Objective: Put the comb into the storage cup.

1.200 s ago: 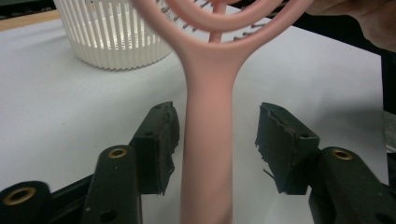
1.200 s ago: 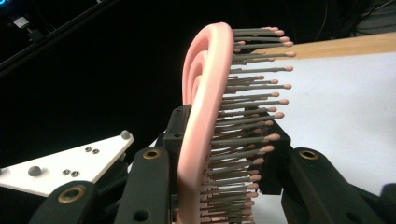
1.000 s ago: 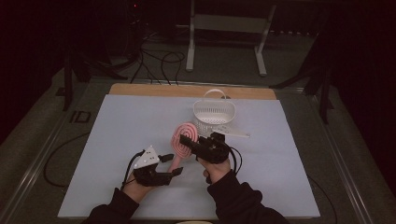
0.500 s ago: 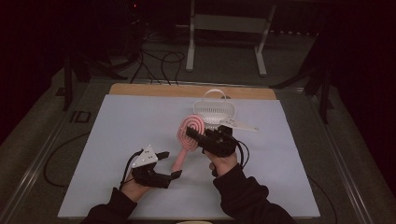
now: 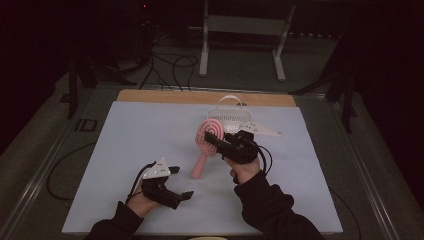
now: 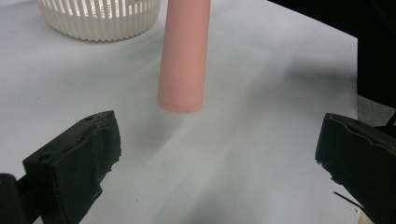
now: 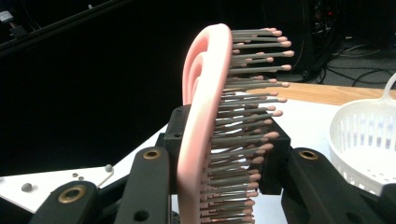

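A pink hairbrush [image 5: 211, 134] with a spiral head stands tilted over the white mat, handle end down. My right gripper [image 5: 220, 142] is shut on its head; in the right gripper view the jaws clamp the bristled head [image 7: 205, 126] from both sides. The left gripper [image 5: 182, 182] sits low at the front left, open. Its jaws have just been opening and nothing is between them. From the left gripper [image 6: 217, 163], the pink handle [image 6: 182, 60] hangs just ahead, clear of both jaws. A white slatted basket [image 5: 231, 116] stands behind the brush.
The white mat [image 5: 140, 135] covers the table, with a wooden strip [image 5: 165, 96] along its far edge. The basket [image 7: 369, 144] is close to the right of the held brush and also shows as the basket [image 6: 100, 21] far ahead of the left gripper. Cables and a metal stand lie beyond the table.
The left jaws have spread apart and let go of the handle end. The right gripper has lifted the brush and carried it right, toward the basket.
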{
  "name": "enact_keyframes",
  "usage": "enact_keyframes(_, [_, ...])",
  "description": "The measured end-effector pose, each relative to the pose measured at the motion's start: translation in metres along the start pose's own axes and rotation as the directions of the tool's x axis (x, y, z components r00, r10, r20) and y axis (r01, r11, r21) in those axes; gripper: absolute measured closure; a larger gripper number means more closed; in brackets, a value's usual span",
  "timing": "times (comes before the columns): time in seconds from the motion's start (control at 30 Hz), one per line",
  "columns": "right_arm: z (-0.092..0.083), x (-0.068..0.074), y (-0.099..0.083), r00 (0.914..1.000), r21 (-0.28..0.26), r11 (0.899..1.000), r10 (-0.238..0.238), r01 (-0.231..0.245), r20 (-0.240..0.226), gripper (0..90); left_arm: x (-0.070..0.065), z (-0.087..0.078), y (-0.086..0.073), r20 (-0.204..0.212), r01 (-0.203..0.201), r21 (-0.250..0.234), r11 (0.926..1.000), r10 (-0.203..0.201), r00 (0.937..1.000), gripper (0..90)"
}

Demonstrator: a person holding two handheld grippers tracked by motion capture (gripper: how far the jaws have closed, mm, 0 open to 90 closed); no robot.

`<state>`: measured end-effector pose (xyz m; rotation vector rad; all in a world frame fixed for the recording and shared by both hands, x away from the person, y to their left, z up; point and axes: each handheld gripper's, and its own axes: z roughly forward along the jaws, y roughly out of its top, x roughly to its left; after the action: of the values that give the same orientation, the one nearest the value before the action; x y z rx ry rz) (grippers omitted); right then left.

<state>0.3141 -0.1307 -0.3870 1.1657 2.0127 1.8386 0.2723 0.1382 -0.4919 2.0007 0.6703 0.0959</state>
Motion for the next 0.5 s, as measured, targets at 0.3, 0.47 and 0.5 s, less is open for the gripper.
enact_keyframes(0.3, [-0.008, -0.002, 0.012, 0.9979, -0.010, 0.998, -0.063, 0.063, 0.015, 64.5, 0.004, -0.006, -0.004, -0.024, -0.006, 0.027, 0.9996, 0.006, 0.9997, 0.3])
enact_keyframes(0.47, [-0.011, -0.003, 0.018, 0.9940, -0.010, 0.994, -0.108, 0.109, 0.016, 64.5, 0.006, -0.011, -0.007, -0.041, -0.032, 0.035, 0.9989, 0.034, 0.9986, 0.3])
enact_keyframes(0.5, [-0.011, -0.003, 0.019, 0.9924, -0.005, 0.993, -0.122, 0.122, 0.017, 64.5, 0.006, -0.012, -0.008, -0.047, -0.033, 0.035, 0.9988, 0.035, 0.9983, 0.3])
